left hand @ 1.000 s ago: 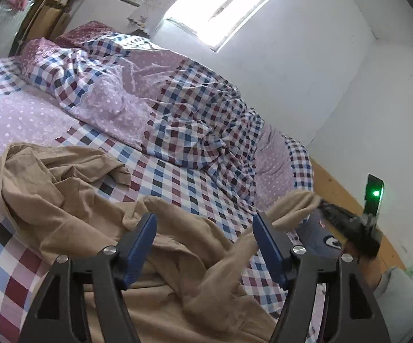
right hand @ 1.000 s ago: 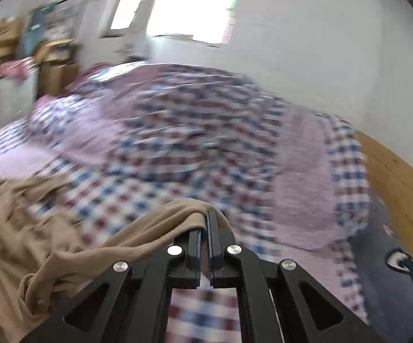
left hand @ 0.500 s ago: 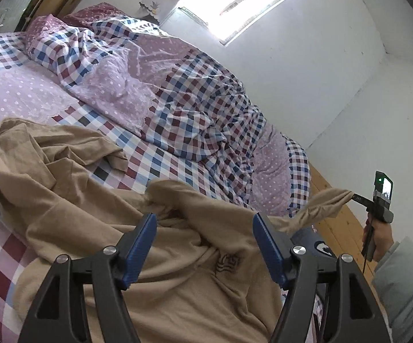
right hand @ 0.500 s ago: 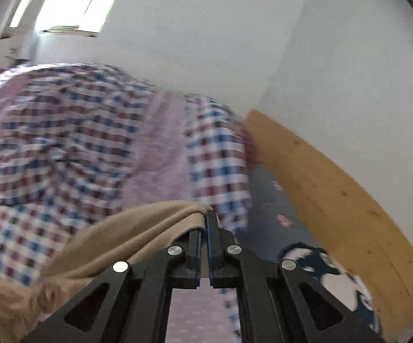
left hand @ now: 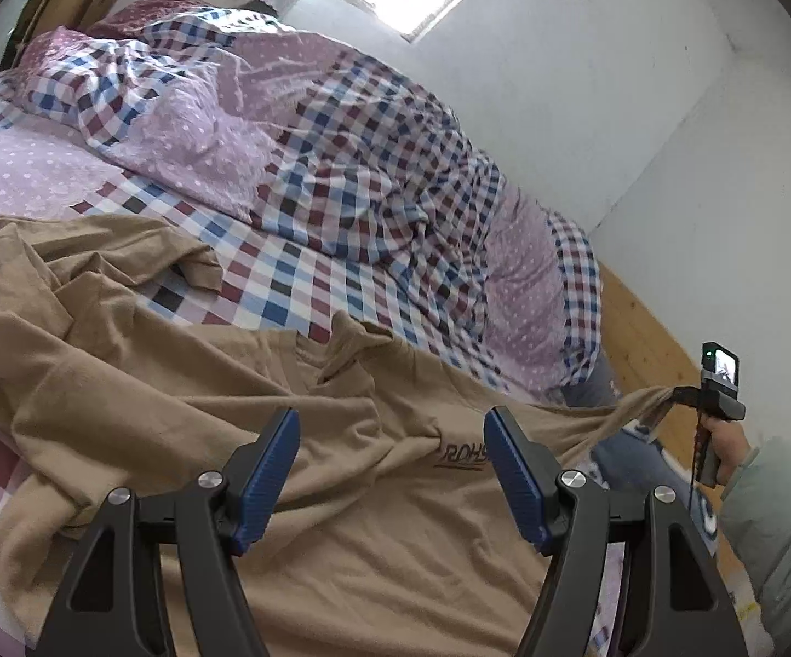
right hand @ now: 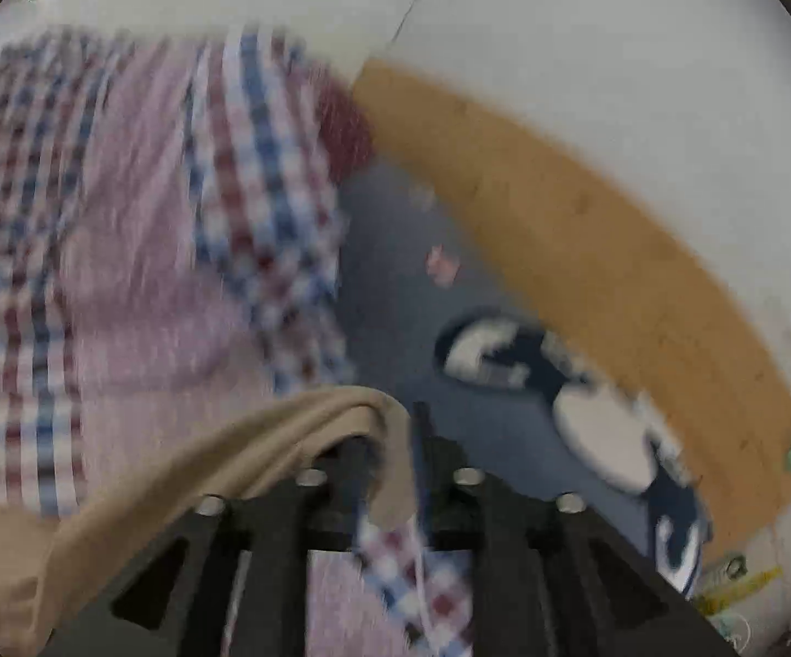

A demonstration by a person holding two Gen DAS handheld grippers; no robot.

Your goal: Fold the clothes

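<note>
Now, step in hand: spreading the tan shirt (left hand: 340, 503) flat before any fold, as I judge it.
Shirt place: it lies crumpled on the checked bed (left hand: 264, 284), its printed chest panel facing up between the blue pads of the left hand-held gripper (left hand: 393, 471).
Key relation: from the left hand-held gripper the cloth runs out toward three o'clock, drawn into a taut tail that ends at the right hand-held gripper (left hand: 675, 395); the long axis of the shirt lies roughly nine to three.
Nearer tool: the left one sits right over the body of the shirt; the right one is well apart, off the bed edge.
Left hand-held gripper state: jaws spread wide, gripping nothing, hovering just above the cloth.
Right hand-held gripper (right hand: 412, 438) state: jaws closed together on a bunched edge of the shirt, which drapes off toward eight o'clock in its own blurred view.
Right hand (left hand: 727, 446) pose: fist round the handle, sleeve at four o'clock, arm stretched outward.
Next move, my guess: the left one drops onto the nine o'clock end to pull against it.
</note>
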